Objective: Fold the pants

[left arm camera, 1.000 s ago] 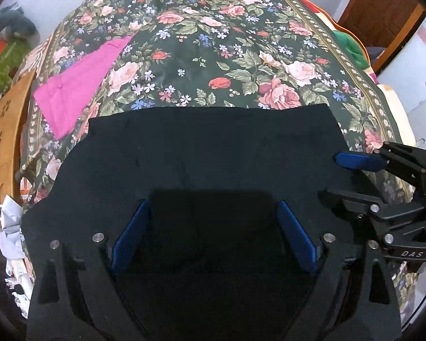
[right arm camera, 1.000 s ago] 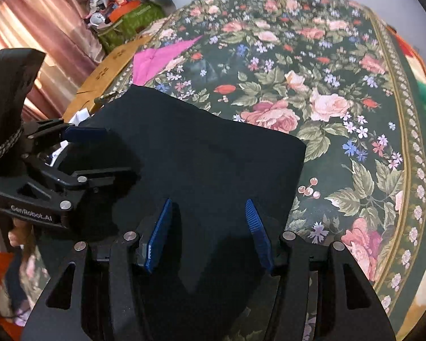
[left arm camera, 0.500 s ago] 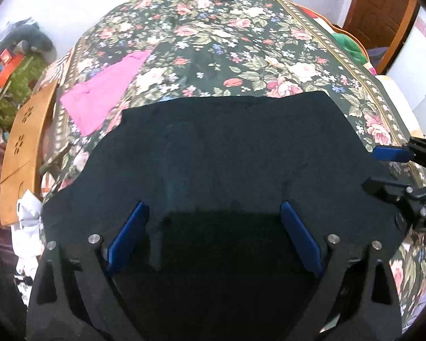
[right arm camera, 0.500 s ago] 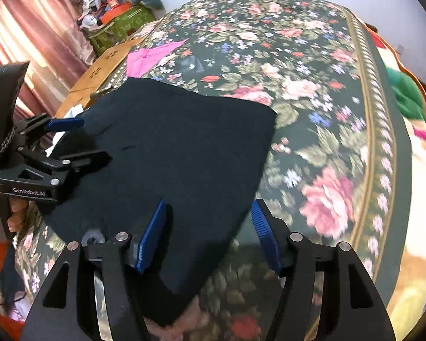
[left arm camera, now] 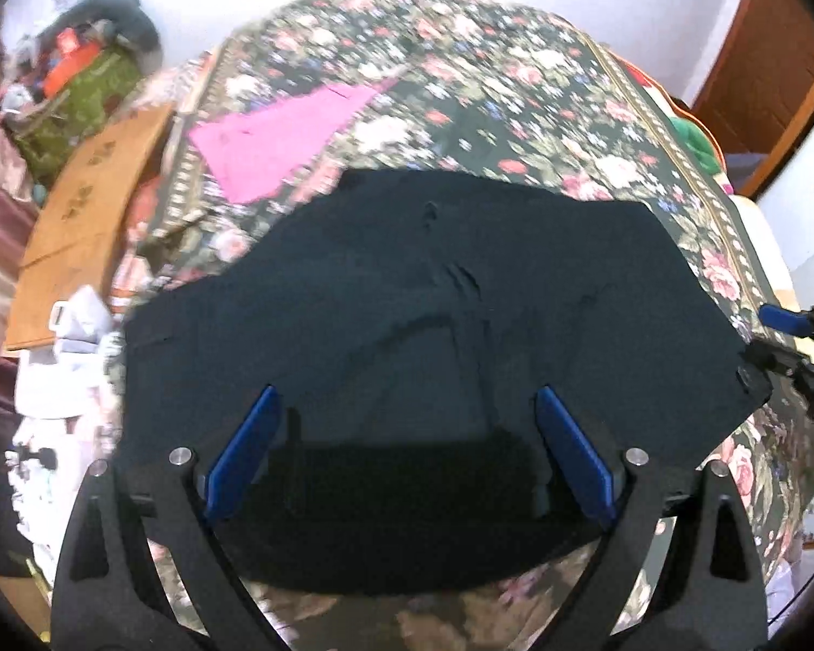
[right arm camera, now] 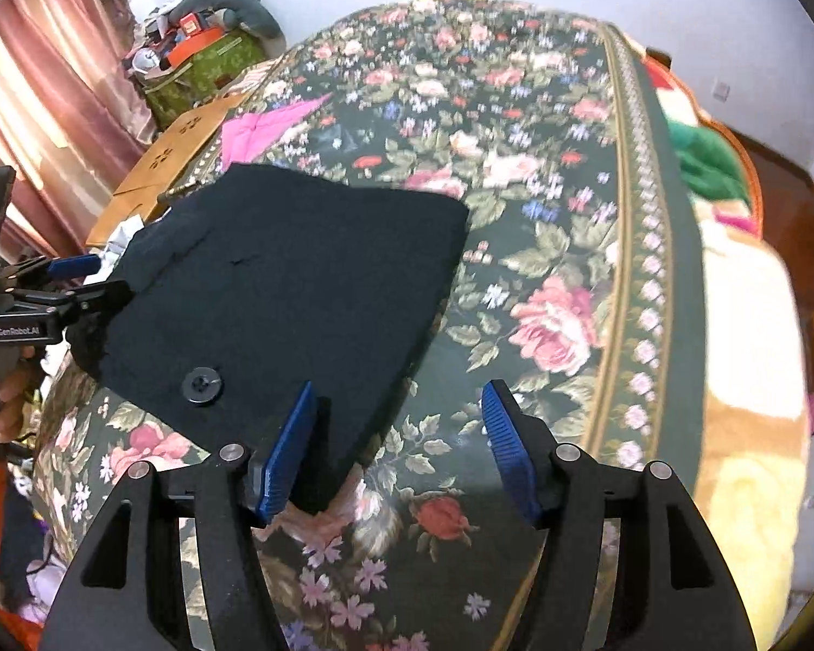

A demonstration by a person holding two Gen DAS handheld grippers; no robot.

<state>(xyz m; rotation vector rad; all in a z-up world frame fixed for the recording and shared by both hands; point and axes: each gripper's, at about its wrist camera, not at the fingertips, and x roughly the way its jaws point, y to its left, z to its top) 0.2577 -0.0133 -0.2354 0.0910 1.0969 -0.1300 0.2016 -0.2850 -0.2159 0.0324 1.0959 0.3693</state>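
Observation:
The black pants [left arm camera: 418,293] lie folded flat on the floral bedspread [left arm camera: 515,81]. Their near edge is close to the bed's front, and a waist button [right arm camera: 202,382] shows on top. My left gripper [left arm camera: 407,423] hovers open over the near part of the pants, its blue pads wide apart and gripping nothing. My right gripper [right arm camera: 399,434] is open above the pants' near right corner and the bare bedspread [right arm camera: 559,249], with no cloth pinched. In the right wrist view the left gripper [right arm camera: 89,279] sits at the pants' [right arm camera: 298,282] left edge. In the left wrist view the right gripper [left arm camera: 776,339] shows at the pants' right corner.
A pink cloth [left arm camera: 287,146] lies on the bed beyond the pants. A wooden board [left arm camera: 81,217] and a cluttered green bag [right arm camera: 201,70] stand off the bed's left side. Green cloth [right arm camera: 705,157] is bunched at the right edge. A person's hand [right arm camera: 13,396] holds the left gripper's handle.
Both grippers have pulled back and risen from the pants, which now show almost whole. The right gripper's jaws have widened a little and moved off the cloth to its right corner.

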